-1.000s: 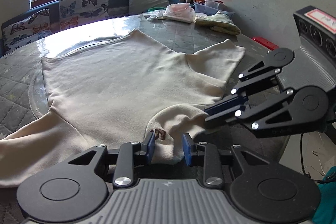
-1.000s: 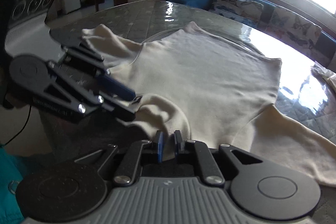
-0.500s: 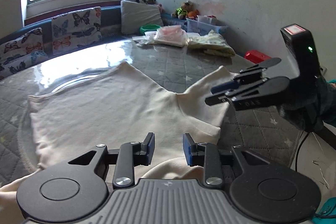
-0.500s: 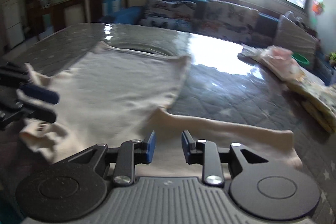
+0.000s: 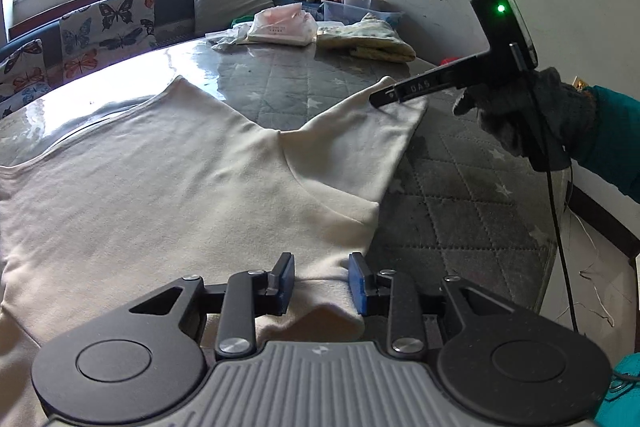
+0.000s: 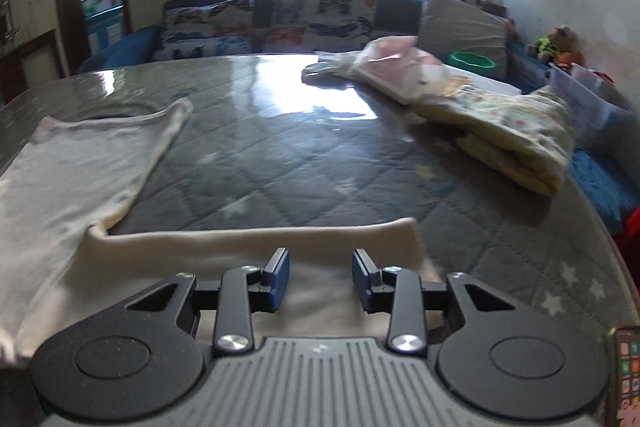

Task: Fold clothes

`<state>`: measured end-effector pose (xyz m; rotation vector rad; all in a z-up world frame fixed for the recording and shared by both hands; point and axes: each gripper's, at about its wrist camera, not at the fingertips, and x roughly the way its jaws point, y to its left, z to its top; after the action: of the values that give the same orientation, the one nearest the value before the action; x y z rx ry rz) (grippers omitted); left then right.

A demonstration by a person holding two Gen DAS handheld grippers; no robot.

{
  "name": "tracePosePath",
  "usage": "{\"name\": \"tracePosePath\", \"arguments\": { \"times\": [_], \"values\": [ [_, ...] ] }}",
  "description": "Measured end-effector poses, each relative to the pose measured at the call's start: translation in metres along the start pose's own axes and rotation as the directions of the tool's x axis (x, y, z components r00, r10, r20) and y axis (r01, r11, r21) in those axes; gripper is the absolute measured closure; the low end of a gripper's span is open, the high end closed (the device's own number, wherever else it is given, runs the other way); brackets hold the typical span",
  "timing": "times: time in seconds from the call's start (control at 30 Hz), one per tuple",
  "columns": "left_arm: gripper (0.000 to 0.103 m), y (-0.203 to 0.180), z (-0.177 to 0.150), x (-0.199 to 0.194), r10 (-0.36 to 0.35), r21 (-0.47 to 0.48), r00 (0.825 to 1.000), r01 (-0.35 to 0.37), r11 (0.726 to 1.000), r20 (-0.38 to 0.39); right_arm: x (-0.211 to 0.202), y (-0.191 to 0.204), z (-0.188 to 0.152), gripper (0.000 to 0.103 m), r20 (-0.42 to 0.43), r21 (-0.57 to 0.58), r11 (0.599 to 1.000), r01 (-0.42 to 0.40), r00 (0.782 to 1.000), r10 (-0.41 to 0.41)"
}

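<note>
Both tongs have let go of the shirt's collar and pulled apart since a second ago, when the right tongs were pinched on the neckline fabric.

From the left wrist view, the left tongs (image 5: 321, 283) stand wide with nothing between the blue pads, hovering over the collar end of the shirt (image 5: 160, 187). It lies spread flat on the bench (image 5: 460, 195), one sleeve (image 5: 360, 131) reaching out toward the far right. The right tongs (image 5: 378, 99) have swung out to that sleeve's cuff and hang over it; seen side-on here, their opening cannot be judged. A gloved hand (image 5: 528, 115) grips the handle. A pile (image 5: 320, 31) of other clothes sits at the far edge, well apart from the shirt.

From the right wrist view, the right tongs (image 6: 320, 279) are wide and hold nothing, the sleeve (image 6: 260, 239) lying directly under and ahead of them, its cuff end to the right. The shirt's body (image 6: 72, 167) runs off to the left. A phone (image 6: 628, 367) rests at the lower right edge.

The spreading seems finished, and the right side looks set to take the cuff for the first fold, bringing the sleeve inward across the body. The left tongs are placed to hold the collar area down or wait.
</note>
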<state>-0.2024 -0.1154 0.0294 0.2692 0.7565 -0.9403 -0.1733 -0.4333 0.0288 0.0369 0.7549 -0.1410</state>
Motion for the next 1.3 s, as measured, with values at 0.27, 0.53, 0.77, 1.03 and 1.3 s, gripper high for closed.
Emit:
{"name": "tracePosePath", "arguments": {
  "times": [0.27,0.53,0.77,1.03,1.3],
  "values": [
    [0.069,-0.001,0.002,-0.001,0.001,0.004,1.0,-0.001,1.0,-0.005,0.01,-0.03,0.006,0.068,-0.009,0.079,0.99,0.117,0.993,-0.117],
    [0.065,-0.013,0.018,-0.001,-0.018,0.033,0.999,0.017,0.999,0.03,-0.002,-0.029,-0.003,0.059,-0.016,0.051,0.99,0.133,0.991,-0.133],
    [0.063,-0.032,0.025,0.014,-0.037,0.093,0.999,0.035,0.995,0.028,-0.004,-0.04,-0.009,0.059,-0.029,0.125,0.985,0.115,0.993,-0.113],
    [0.063,-0.042,0.024,0.029,-0.065,0.109,0.998,0.065,0.992,0.002,-0.007,-0.045,-0.015,0.06,-0.028,0.189,0.977,0.104,0.995,-0.1],
    [0.062,-0.042,0.022,0.034,-0.067,0.109,0.998,0.068,0.992,-0.006,-0.015,-0.04,-0.014,0.098,0.013,0.169,0.977,0.128,0.991,-0.132]
  ]
}}
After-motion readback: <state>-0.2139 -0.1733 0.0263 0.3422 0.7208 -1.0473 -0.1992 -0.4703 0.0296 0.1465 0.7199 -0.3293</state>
